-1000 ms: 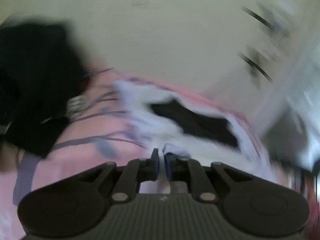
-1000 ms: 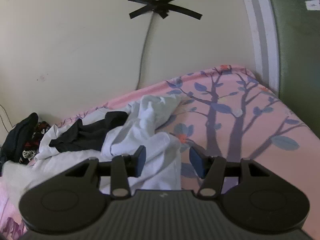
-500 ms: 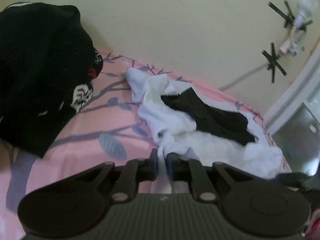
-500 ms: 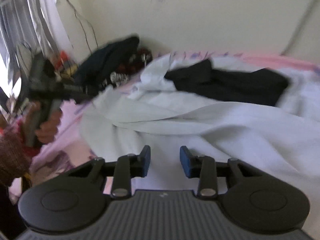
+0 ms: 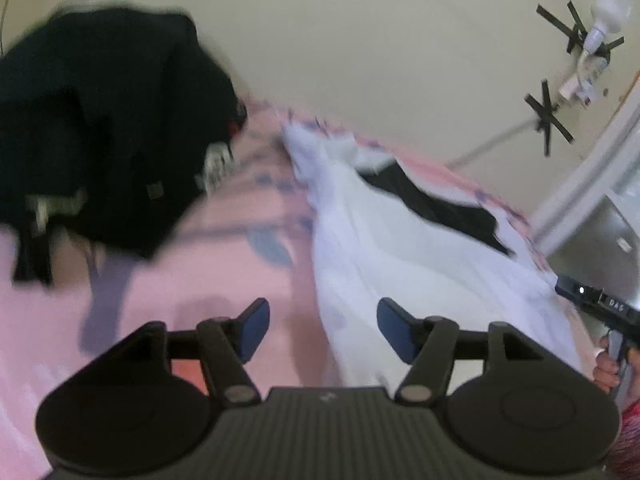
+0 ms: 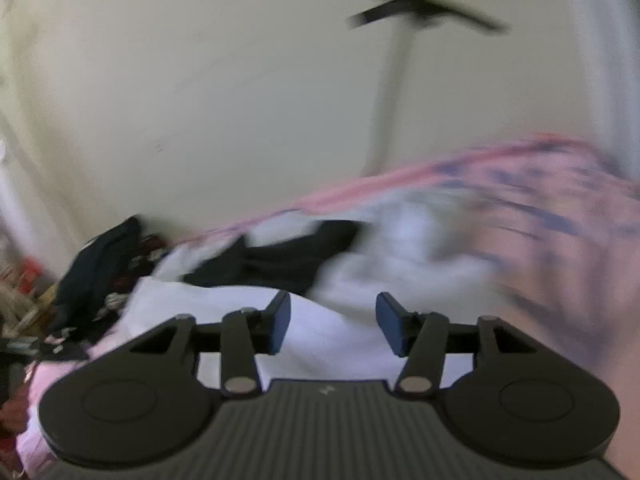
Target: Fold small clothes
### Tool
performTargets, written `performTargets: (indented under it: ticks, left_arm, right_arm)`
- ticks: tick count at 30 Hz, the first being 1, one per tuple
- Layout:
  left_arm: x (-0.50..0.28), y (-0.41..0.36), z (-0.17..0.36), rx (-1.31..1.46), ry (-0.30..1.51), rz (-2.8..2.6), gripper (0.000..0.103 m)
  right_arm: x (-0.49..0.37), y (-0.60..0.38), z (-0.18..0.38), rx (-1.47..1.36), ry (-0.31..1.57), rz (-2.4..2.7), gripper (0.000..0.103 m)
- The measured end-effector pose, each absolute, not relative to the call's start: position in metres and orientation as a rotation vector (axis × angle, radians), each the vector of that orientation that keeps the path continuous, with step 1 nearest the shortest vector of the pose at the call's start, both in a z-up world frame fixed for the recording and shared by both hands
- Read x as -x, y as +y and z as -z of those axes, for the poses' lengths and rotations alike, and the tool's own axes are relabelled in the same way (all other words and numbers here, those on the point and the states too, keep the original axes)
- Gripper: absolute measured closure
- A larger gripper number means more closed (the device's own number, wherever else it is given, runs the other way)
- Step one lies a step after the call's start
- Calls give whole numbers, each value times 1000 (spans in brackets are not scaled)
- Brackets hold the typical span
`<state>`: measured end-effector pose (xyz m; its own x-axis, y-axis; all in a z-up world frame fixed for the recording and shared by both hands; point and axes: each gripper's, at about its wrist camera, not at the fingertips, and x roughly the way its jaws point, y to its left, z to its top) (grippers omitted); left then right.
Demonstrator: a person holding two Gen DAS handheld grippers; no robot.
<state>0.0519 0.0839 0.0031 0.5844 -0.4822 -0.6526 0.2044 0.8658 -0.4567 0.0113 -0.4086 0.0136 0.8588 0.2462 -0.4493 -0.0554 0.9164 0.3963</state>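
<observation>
Bed (image 5: 168,280) with pink tree-print sheet fills the ground ahead of both tongs; wall behind. Dark pile (image 5: 100,140) sits far left of the left tongs (image 5: 320,330), well apart from the work. White garment (image 5: 392,248) lies spread ahead and right of the left tongs, its near edge running between the 2 pads and toward the camera; from the right tongs (image 6: 332,330) it lies directly ahead and under the pads. Black garment (image 5: 436,204) rests on the white one, at its far side in both views. Change: 1 s ago the left tongs were pinched on a fold of white cloth; now their jaws are opening and the pads no longer press it, so the cloth has been let go onto the sheet. Right tongs: jaws also opening after a brief narrowing, white cloth below them, nothing gripped. Both views blurred, so the hands are moving. Judgement: the white garment has been dragged out flatter and released; no fold made yet, and the black garment on top probably needs clearing or handling first. The other handle (image 5: 596,312) and a hand (image 5: 608,368) show at far right of the left view.
</observation>
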Motion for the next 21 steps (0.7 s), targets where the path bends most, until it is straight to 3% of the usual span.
performTargets:
  ticks: [5, 6, 7, 8, 9, 14, 17, 18, 19, 21]
  left_arm:
    - [-50, 67, 8, 374, 934, 472, 46]
    - [-50, 63, 7, 365, 937, 472, 62]
    - [-51, 59, 6, 358, 956, 480, 89]
    - [-51, 56, 6, 355, 971, 482, 96]
    - [-48, 54, 6, 355, 975, 483, 96]
    - [-14, 67, -9, 328, 950, 459, 97]
    - [-8, 69, -1, 326, 1002, 446, 96]
    - [-9, 68, 2, 303, 1019, 436, 91]
    - [-9, 67, 3, 286, 1032, 427, 90]
    - [-10, 70, -8, 261, 1026, 424, 88]
  right_arm:
    - [52, -449, 6, -486, 550, -35, 45]
    - [57, -448, 12, -490, 572, -32, 46]
    - [59, -445, 18, -479, 600, -29, 47]
    - [62, -438, 20, -440, 582, -15, 68]
    - [64, -430, 20, -392, 595, -15, 103]
    - [92, -431, 6, -313, 580, 39, 103]
    - [96, -444, 18, -341, 671, 20, 103]
    - [95, -444, 21, -326, 684, 3, 103]
    - [90, -445, 19, -304, 686, 7, 98]
    - [85, -450, 4, -268, 655, 9, 71]
